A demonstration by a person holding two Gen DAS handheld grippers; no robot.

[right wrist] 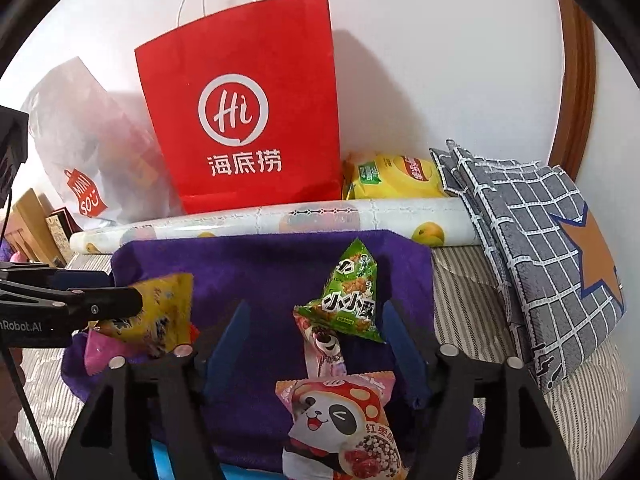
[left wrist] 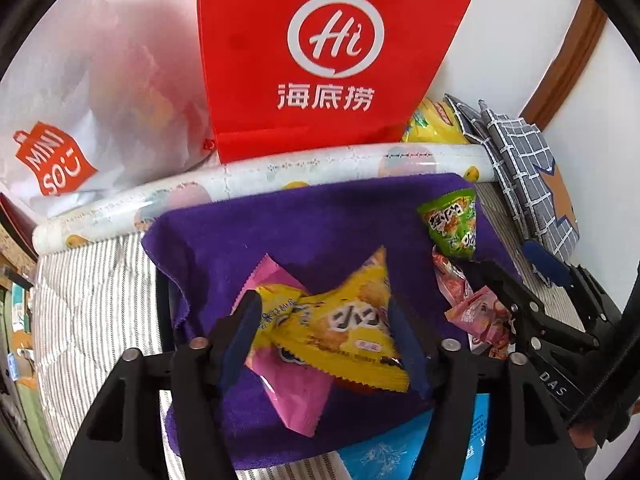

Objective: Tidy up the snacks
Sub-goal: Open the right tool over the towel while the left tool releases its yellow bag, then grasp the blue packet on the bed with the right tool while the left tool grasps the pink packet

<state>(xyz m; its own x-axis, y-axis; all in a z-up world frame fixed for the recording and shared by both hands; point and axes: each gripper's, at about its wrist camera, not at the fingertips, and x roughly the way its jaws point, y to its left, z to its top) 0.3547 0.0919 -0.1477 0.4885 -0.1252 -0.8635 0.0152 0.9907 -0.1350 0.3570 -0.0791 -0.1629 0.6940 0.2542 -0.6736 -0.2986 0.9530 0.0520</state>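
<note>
Left tool (left wrist: pixel 324 320), jaws wide, straddles the yellow snack packet (left wrist: pixel 340 324) lying crosswise; right tool (right wrist: pixel 316 344), also wide, frames the green packet (right wrist: pixel 354 300).

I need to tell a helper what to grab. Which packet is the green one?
Find the red bag at the wall; below it lies a purple towel. The green packet lies on the towel's right half, the only green, triangular one among pink and yellow packets.
</note>
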